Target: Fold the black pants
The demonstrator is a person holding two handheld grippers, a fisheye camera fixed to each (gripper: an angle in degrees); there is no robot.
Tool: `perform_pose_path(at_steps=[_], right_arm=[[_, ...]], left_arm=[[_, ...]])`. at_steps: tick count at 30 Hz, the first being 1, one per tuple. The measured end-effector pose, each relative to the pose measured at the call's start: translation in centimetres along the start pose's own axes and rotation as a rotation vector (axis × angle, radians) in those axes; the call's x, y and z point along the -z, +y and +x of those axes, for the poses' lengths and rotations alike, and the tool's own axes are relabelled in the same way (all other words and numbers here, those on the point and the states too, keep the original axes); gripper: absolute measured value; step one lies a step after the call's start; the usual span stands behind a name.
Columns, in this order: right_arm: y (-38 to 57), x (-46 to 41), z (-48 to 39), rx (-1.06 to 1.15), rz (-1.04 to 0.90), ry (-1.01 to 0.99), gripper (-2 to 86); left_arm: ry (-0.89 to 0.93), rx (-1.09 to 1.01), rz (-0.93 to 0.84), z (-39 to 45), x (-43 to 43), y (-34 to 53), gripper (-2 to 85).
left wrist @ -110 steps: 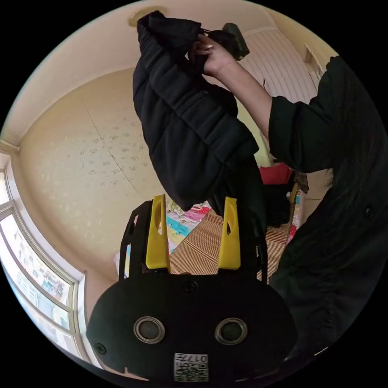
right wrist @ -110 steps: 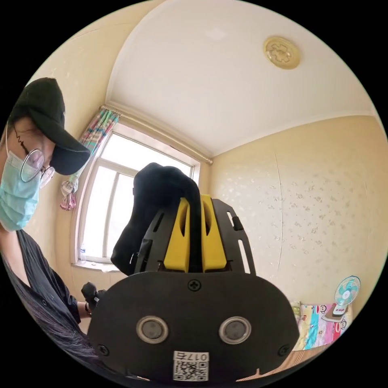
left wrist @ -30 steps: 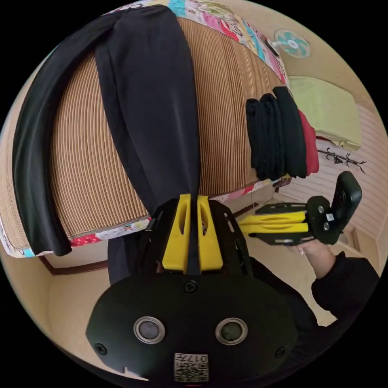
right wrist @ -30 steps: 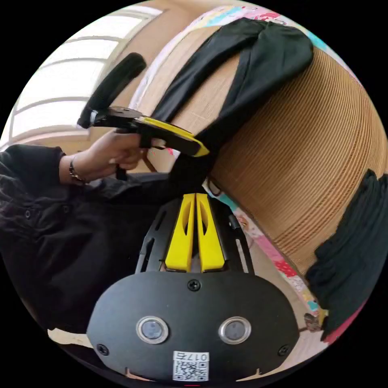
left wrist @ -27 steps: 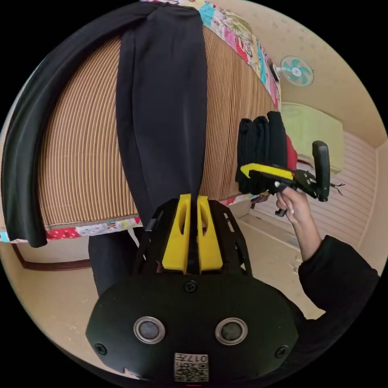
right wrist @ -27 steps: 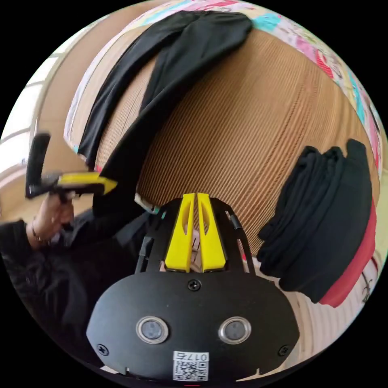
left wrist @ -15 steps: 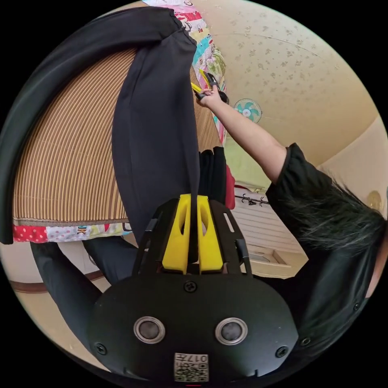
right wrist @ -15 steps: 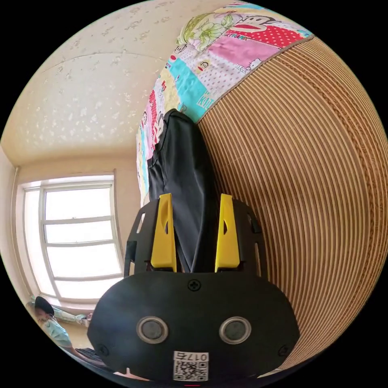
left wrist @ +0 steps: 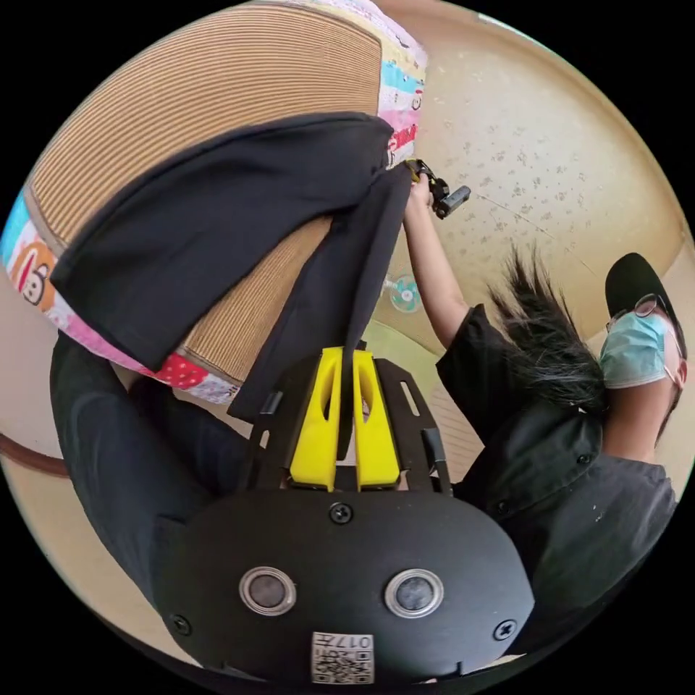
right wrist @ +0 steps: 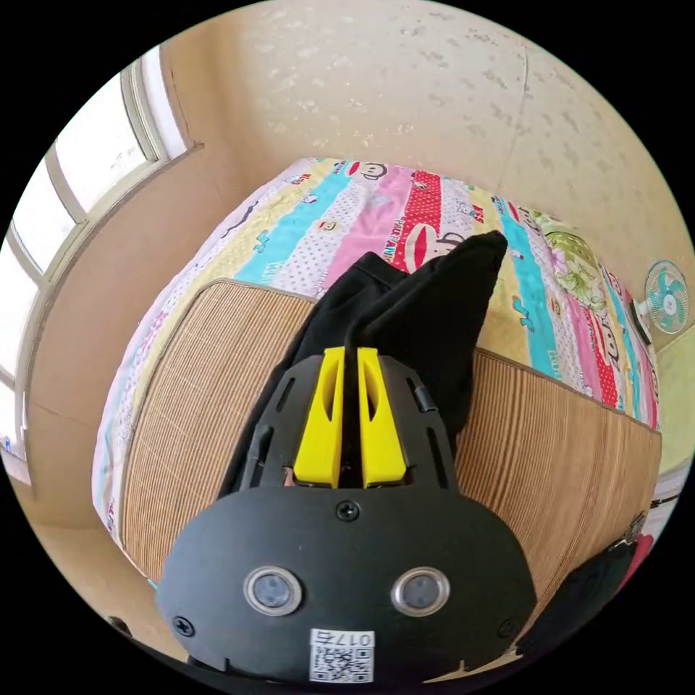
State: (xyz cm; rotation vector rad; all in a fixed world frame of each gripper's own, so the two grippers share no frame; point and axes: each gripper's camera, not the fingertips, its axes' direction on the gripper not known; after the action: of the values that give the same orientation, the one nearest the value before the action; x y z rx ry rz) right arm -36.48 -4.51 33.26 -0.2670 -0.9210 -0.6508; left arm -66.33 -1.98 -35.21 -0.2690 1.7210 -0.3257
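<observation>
Between right claw (right wrist: 349,355) jaws now, pants (right wrist: 427,304)

Counted: one pair of black pants (left wrist: 217,217), two grippers, the left (left wrist: 346,362) and the right (right wrist: 350,358), one person (left wrist: 550,463), one fan (right wrist: 667,297), one striped mat (right wrist: 217,362), one patterned quilt (right wrist: 405,210) and one window (right wrist: 94,159).

I am in a bedroom of a home. Ahead of my right claw (right wrist: 350,362) lies a bed (right wrist: 217,340) with a woven straw mat and a bright cartoon-patterned quilt (right wrist: 405,210). Speckled cream wallpaper (right wrist: 405,87) rises beyond it, a window (right wrist: 79,166) stands left of the claw, and a small fan (right wrist: 667,297) far right.
</observation>
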Motion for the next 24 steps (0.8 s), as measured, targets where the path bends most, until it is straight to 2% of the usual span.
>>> perform_pose_path(at_steps=[2, 4, 9, 12, 14, 16, 20, 22, 24], right_arm=[[1.3, -4.0, -2.1, 0.011, -0.057, -0.2, 3.9], [3.7, -4.8, -2.9, 0.024, -0.076, -0.256, 4.1], [17.4, -2.3, -1.7, 0.13, -0.165, -0.218, 7.3], [28.4, 0.2, 1.0, 0.034, -0.231, -0.166, 8.4], [36.6, 2.0, 2.9, -0.136, -0.271, -0.211, 9.3], [41.8, 2.1, 2.9, -0.223, -0.319, -0.296, 10.1], [48.1, 0.8, -0.5, -0.239, -0.408, -0.469, 7.4], [48.4, 1.1, -1.6, -0.187, -0.428, -0.481, 5.7], [48.1, 2.8, -1.0, -0.177, -0.433, -0.517, 4.5]], left_arm=[[-0.106, 0.053, 0.076, -2.5, 3.9, -0.5, 2.9], [-0.211, 0.099, 0.131, -4.3, 6.7, -0.5, 3.1], [-0.335, 0.108, 0.212, -5.8, 10.7, -0.9, 5.0], [-0.454, -0.051, 0.174, -2.8, 8.9, -3.2, 7.1], [-0.613, -0.24, 0.089, 0.4, 5.0, -5.7, 8.9], [-0.75, -0.341, -0.03, 1.1, 0.8, -7.6, 10.2], [-1.032, -0.587, -0.321, -0.6, -8.7, -8.0, 10.0], [-1.056, -0.646, -0.354, -0.4, -10.1, -6.9, 5.7], [-0.966, -0.581, -0.361, -0.6, -10.4, -5.9, 4.4]])
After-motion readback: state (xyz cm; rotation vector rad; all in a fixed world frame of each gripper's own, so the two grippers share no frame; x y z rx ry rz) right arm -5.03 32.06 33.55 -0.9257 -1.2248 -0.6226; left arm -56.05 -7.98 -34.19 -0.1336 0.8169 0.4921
